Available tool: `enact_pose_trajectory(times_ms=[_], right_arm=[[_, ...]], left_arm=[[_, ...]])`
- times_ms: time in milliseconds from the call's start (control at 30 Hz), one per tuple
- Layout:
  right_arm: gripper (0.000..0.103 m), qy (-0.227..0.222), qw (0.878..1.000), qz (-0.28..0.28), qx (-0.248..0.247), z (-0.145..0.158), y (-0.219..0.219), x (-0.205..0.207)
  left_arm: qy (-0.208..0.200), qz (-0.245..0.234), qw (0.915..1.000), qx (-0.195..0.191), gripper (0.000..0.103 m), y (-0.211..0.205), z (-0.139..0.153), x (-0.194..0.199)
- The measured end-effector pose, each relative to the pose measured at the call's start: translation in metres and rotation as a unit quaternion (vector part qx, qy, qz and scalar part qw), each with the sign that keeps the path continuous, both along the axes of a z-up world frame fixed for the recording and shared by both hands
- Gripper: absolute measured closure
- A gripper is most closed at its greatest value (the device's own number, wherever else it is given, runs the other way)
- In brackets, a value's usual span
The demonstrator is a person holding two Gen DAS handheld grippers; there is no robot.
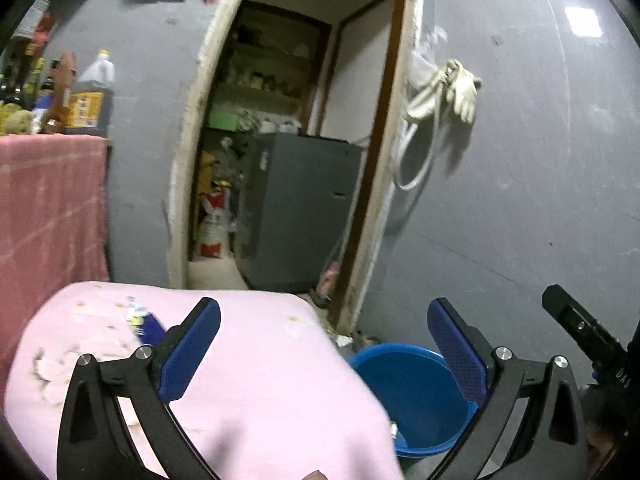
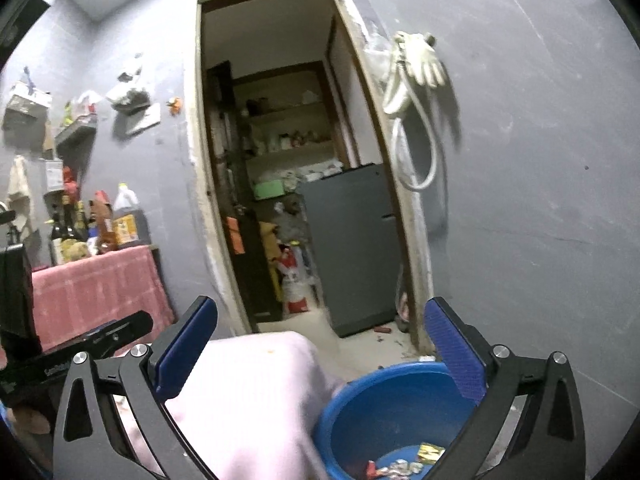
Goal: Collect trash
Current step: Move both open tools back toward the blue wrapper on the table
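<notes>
A blue bucket [image 2: 384,412] stands on the floor beside a table under a pink cloth [image 2: 248,400]; several wrappers [image 2: 404,466] lie in its bottom. My right gripper [image 2: 320,344] is open and empty, held above the bucket and the table's corner. My left gripper [image 1: 324,344] is open and empty above the pink cloth [image 1: 248,380], with the bucket [image 1: 412,396] low to its right. A blue-and-white wrapper [image 1: 144,322] lies on the cloth just left of my left fingers [image 1: 192,352].
An open doorway [image 2: 304,184] leads to a storeroom with a grey fridge [image 2: 352,248]. A red-covered table [image 2: 96,292] with bottles stands at left. Gloves and a hose [image 2: 416,80] hang on the grey wall. Small litter [image 2: 384,330] lies on the floor near the door frame.
</notes>
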State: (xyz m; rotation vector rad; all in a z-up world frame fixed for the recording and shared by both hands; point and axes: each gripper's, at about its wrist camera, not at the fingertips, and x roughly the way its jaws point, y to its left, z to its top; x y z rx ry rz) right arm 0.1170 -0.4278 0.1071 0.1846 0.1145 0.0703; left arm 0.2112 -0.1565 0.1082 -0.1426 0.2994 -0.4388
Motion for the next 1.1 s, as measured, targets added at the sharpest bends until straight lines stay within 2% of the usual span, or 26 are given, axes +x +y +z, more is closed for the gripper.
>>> enact_pose_trajectory(times_ms=[333, 700, 867, 1100], right_arm=[[0.000, -0.010, 0.998, 0.059, -0.012, 0.000, 0.059, 0.010], [0.000, 0.002, 0.993, 0.117, -0.034, -0.022, 0.114, 0.031], [0.000, 0.036, 0.987, 0.145, -0.053, -0.037, 0.138, 0.053], [0.000, 0.097, 0.978, 0.167, -0.080, -0.063, 0.162, 0.083]], left_arm=[[-0.018, 0.060, 0.9980, 0.009, 0.002, 0.068, 0.006, -0.026], [-0.026, 0.132, 0.9903, 0.035, 0.002, 0.123, -0.015, -0.024], [-0.022, 0.162, 0.9853, 0.051, 0.002, 0.145, -0.032, -0.021], [0.009, 0.189, 0.9805, 0.053, 0.002, 0.174, -0.058, -0.004]])
